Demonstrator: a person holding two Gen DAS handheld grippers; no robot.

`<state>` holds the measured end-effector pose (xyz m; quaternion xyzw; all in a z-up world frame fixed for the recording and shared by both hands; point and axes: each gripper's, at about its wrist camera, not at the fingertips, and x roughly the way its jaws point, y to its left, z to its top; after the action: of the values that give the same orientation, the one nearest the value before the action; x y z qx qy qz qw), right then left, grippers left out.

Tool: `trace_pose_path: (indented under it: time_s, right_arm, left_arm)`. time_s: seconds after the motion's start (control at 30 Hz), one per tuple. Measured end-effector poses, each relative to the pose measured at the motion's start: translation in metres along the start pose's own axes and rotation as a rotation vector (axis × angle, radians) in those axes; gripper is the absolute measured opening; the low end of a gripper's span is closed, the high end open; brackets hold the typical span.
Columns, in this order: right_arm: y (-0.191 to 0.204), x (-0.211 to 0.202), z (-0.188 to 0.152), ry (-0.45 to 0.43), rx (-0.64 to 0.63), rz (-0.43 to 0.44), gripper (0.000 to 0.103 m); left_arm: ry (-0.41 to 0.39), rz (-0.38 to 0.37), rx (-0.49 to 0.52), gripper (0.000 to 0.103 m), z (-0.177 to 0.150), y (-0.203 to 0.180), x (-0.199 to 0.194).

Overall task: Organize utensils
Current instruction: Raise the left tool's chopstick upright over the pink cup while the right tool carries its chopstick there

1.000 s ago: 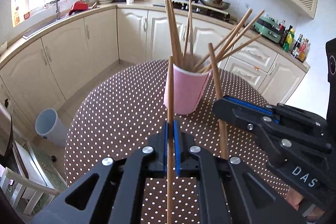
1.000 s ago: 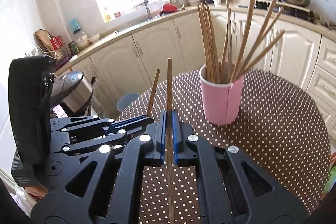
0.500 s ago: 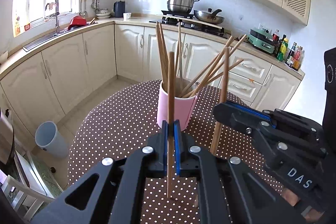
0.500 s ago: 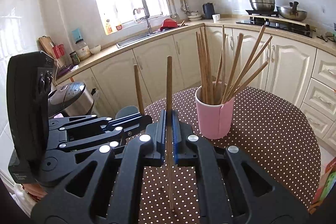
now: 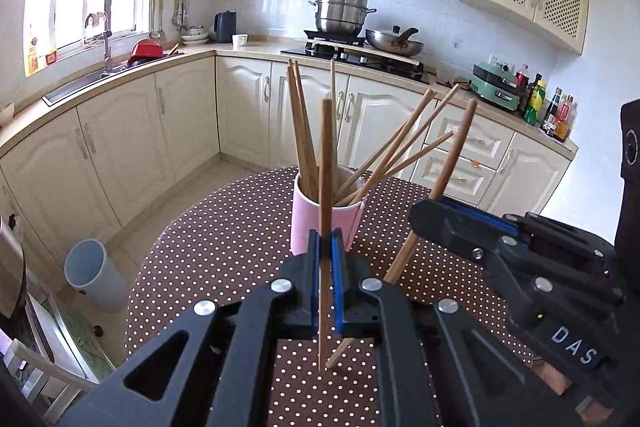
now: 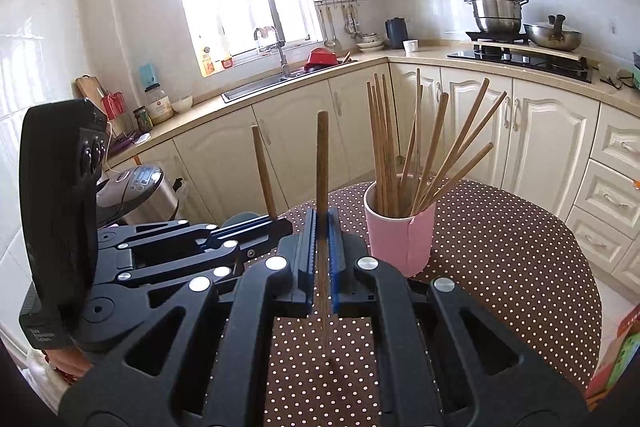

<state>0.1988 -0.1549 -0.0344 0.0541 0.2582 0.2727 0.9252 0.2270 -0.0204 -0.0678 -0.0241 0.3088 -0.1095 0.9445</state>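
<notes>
A pink cup holding several wooden chopsticks stands on the brown polka-dot table; it also shows in the right wrist view. My left gripper is shut on one upright chopstick, in front of the cup. My right gripper is shut on another upright chopstick, left of the cup. The right gripper with its tilted chopstick shows in the left wrist view. The left gripper with its chopstick shows in the right wrist view.
Cream cabinets and counter with a sink and stove with pots run behind the table. A grey bin stands on the floor left. A rice cooker sits at the left. A colourful box lies at the table's right edge.
Both grippers have risen and pulled back from the cup, each still holding its chopstick. The chopsticks' lower tips now hang just above the table.
</notes>
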Motion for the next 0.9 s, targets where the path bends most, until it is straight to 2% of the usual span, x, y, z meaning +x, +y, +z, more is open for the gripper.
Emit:
trace_pose_path:
  time_s: [0.57,0.9]
  right_arm:
    - [-0.004,-0.002,0.0,-0.012,0.003,-0.006,0.006]
    - [-0.013,-0.005,0.015,-0.034,0.0,-0.025,0.006]
  left_arm:
    - [-0.005,-0.008,-0.002,0.006,0.012,-0.001,0.003]
    - [-0.035,-0.045,-0.024,0.006,0.031,0.008,0.002]
